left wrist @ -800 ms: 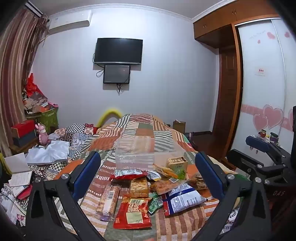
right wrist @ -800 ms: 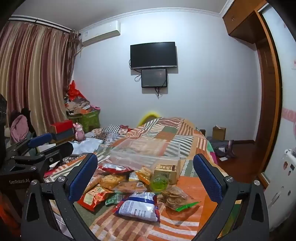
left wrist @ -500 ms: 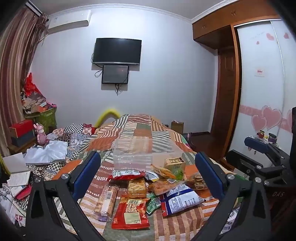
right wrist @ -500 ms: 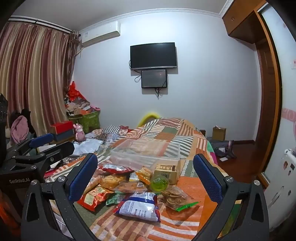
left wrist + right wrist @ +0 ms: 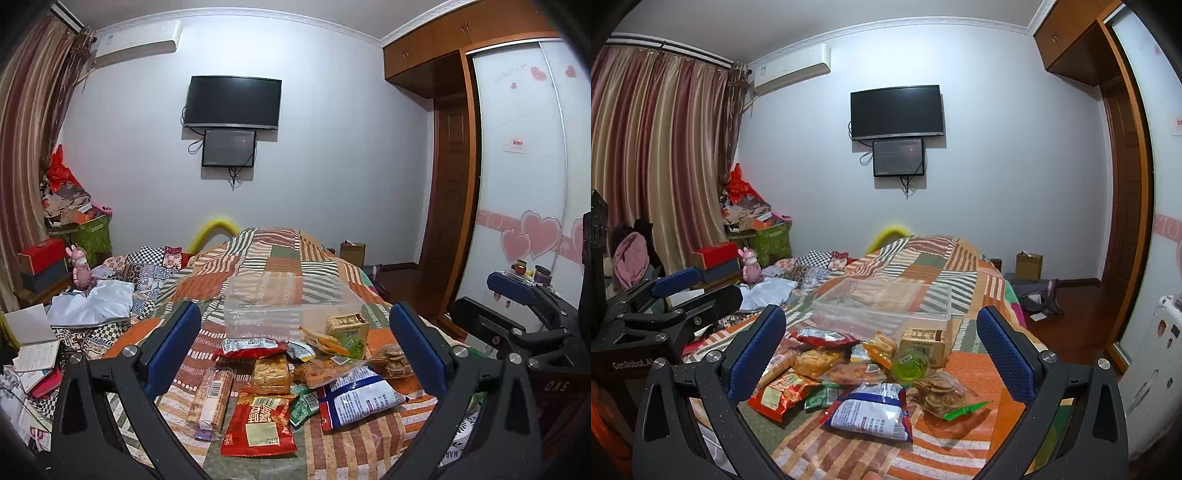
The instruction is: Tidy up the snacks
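- The left gripper (image 5: 295,339) is hanging in the air over the bed, with its two blue fingers (image 5: 173,345) spread wide apart and nothing between them.
- The right gripper (image 5: 881,343) is hanging over the bed too, with its jaws wide apart and nothing in them.
- A pile of snacks is lying on the patchwork blanket (image 5: 280,254), in front of both grippers.
- A clear plastic box (image 5: 280,306) is sitting on the blanket just behind the pile, farther from the grippers.
- A red snack bag (image 5: 260,424) is lying flat at the near edge of the pile.
- A blue and white bag (image 5: 358,397) is lying just to the right of the red one.
- A long pack of biscuits (image 5: 212,398) is lying to the left of the red bag.
- A small green pack (image 5: 303,404) is peeking out between the red bag and the blue and white bag.
- A small tan carton (image 5: 923,345) is standing close to the box.
- A round green cup (image 5: 910,365) is lying right in front of the carton.
- A clear bag of round crackers (image 5: 940,393) is lying to the right of the blue and white bag.
- A black TV (image 5: 232,101) is hanging on the far wall.
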`<act>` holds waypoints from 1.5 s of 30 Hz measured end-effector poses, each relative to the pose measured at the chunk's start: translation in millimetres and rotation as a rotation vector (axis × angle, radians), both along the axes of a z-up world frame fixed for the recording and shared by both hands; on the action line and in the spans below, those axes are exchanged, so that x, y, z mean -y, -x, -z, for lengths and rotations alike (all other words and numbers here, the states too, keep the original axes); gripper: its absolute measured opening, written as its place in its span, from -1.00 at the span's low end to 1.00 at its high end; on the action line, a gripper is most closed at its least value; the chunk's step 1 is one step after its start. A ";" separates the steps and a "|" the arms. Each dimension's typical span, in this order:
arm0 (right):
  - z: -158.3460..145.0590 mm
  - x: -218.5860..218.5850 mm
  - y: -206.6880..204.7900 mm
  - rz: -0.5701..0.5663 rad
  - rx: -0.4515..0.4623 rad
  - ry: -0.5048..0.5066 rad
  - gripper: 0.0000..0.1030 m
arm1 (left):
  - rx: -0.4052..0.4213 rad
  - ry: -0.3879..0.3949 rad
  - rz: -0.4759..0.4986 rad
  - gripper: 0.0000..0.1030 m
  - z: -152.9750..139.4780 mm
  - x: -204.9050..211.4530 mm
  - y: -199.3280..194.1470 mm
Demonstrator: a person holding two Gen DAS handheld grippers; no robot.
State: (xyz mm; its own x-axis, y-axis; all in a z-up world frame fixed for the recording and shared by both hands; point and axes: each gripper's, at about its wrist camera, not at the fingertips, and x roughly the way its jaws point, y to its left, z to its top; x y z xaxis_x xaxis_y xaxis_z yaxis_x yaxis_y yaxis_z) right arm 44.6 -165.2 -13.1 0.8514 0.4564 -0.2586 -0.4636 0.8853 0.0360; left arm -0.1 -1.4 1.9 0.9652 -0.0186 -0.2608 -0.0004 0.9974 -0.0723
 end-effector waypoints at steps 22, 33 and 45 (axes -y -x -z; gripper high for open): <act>0.6 3.0 -0.5 -0.003 -0.002 -0.014 1.00 | 0.000 0.000 0.011 1.00 -0.9 1.1 0.2; -1.3 3.0 0.7 -0.002 -0.001 -0.017 1.00 | 0.001 -0.001 0.015 1.00 -0.8 2.4 0.6; -2.3 3.2 1.0 -0.003 0.000 -0.018 1.00 | -0.004 0.004 0.015 1.00 0.5 4.4 -0.2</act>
